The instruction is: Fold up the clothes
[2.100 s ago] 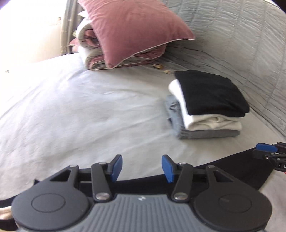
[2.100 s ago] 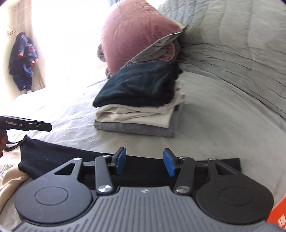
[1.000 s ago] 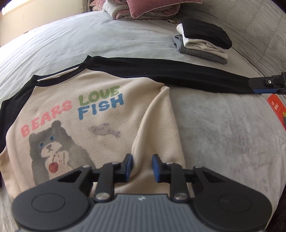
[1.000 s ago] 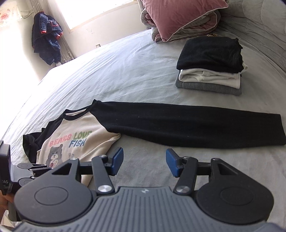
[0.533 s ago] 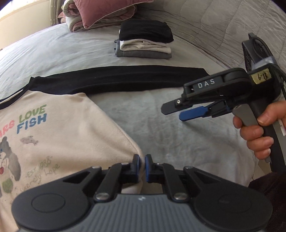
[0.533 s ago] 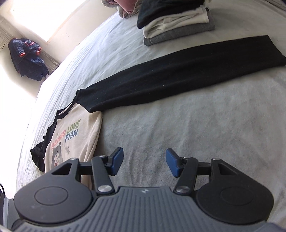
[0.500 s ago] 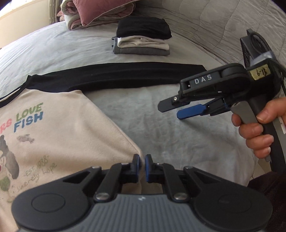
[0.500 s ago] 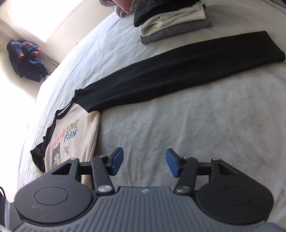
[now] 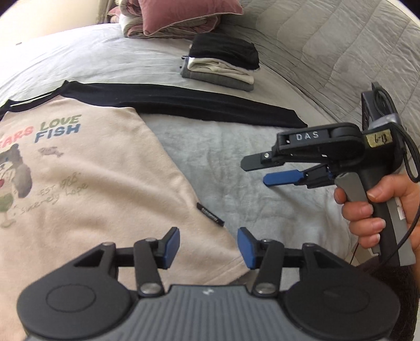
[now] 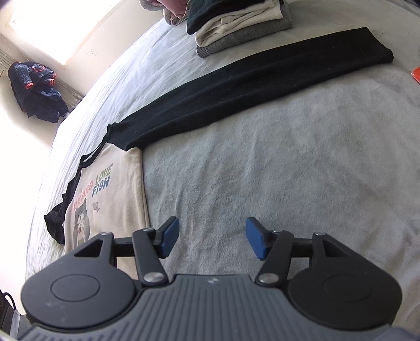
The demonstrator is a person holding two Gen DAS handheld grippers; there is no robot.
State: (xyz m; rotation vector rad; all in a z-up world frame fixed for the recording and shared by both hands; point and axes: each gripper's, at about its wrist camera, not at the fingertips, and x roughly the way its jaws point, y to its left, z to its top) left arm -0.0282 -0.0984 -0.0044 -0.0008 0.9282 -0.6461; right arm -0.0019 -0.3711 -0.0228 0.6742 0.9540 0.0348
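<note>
A cream shirt [image 9: 92, 183] with a bear print and black sleeves lies flat on the grey bed [image 9: 249, 199]. One black sleeve [image 9: 210, 107] stretches straight out to the right. My left gripper [image 9: 208, 248] hangs open just above the shirt's bottom right hem corner, holding nothing. In the right wrist view, the right gripper [image 10: 212, 240] is open over bare bedding, right of the shirt [image 10: 110, 194], with the sleeve [image 10: 249, 86] farther off. The right gripper [image 9: 265, 170] also shows in the left wrist view, held in a person's hand [image 9: 372, 207].
A stack of folded clothes [image 9: 223, 65] sits beyond the sleeve, with a pink pillow [image 9: 183, 13] on bedding behind it. A quilted grey cover [image 9: 341, 47] rises at the right. A dark garment [image 10: 34, 89] hangs by the window wall. An orange item [image 10: 416, 73] lies at the bed's right edge.
My left gripper, shut on the shirt's hem half a second ago, has opened and let go. The shirt's side now lies flatter. The right gripper stays open over the bedding.
</note>
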